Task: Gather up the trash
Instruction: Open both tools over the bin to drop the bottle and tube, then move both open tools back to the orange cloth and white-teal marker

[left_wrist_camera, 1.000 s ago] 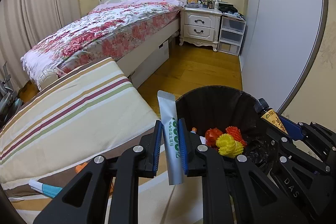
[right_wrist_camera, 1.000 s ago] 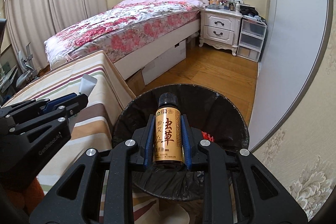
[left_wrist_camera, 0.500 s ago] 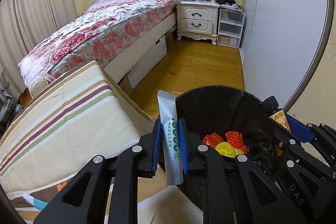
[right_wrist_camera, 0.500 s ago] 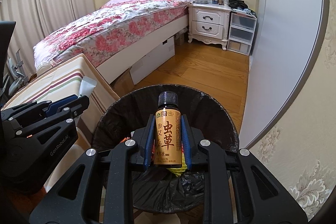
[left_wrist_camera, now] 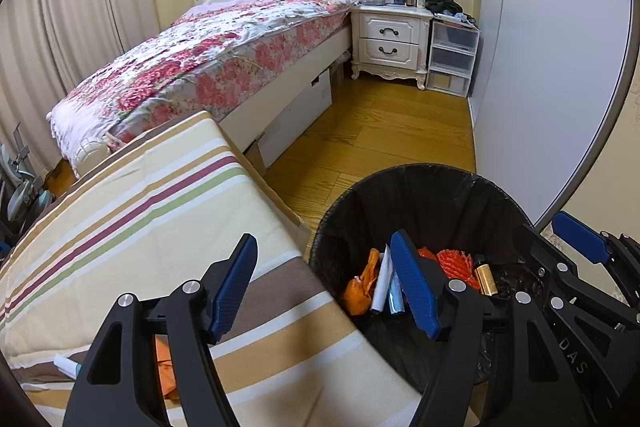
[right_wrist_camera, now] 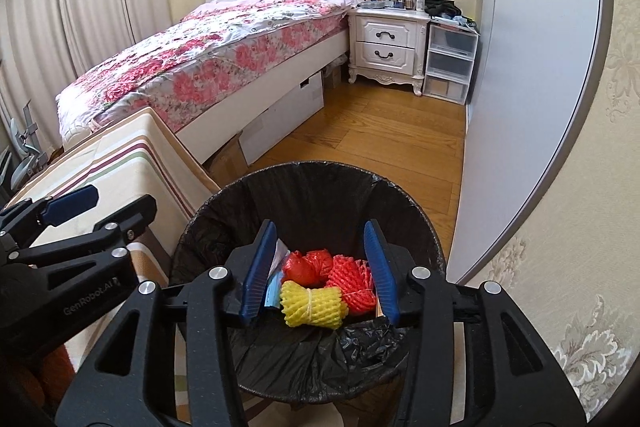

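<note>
Both of our grippers have let go since half a second ago: the white sachet that sat between the left fingers and the brown bottle that sat between the right fingers are now down in the bin. Our left gripper hangs with its blue pads spread wide and nothing between them, its right pad over the near left rim of the bin and its left pad over the striped cloth. Our right gripper is also spread wide and empty, held straight above the bin's opening.

Below them the bin, lined with a black bag, stands on the wooden floor just right of the striped cloth. Inside, the white sachet leans on end beside an orange wrapper, and the brown bottle with its black cap lies to the right, next to a red foam net. From the right wrist we also see a yellow foam net tied with string, nearest to us, touching the red ones behind it.

On the cloth, near and left, lie an orange scrap and a white and blue tube, partly hidden by the left gripper's frame.

Farther off stand the bed with a flowered cover and a white nightstand.
</note>
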A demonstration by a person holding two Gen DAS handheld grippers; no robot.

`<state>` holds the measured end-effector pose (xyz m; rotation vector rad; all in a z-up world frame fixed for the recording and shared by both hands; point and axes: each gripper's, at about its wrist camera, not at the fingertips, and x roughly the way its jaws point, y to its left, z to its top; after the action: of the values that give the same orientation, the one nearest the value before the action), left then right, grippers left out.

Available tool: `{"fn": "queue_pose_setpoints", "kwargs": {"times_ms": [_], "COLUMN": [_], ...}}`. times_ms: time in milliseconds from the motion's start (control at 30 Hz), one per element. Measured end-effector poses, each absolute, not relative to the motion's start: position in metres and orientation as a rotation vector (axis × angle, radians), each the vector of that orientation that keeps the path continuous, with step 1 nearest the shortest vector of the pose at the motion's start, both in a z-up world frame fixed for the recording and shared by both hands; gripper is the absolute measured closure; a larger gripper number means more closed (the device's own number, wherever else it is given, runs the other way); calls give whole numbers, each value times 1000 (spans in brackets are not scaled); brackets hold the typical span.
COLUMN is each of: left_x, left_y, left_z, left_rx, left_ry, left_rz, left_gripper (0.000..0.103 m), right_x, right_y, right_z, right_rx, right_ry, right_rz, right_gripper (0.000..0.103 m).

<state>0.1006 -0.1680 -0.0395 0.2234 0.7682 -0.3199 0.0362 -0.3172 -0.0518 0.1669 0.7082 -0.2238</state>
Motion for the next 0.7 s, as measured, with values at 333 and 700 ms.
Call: {"fn": "queue_pose_setpoints", "kwargs": {"times_ms": [333, 700], "left_x": [80, 71], "left_y": [-114, -31], "left_z": [-41, -53], "left_rx": [182, 155], "left_ry": [791, 830], "left_rz": [-228, -12], "left_gripper": [35, 35], "right_x": [25, 28], "right_y": [-278, -210], "right_z": [-53, -49], "right_rx": [143, 69], "right_ry": [728, 743], "right_rz": [-139, 9], "right_gripper": [52, 51]}}
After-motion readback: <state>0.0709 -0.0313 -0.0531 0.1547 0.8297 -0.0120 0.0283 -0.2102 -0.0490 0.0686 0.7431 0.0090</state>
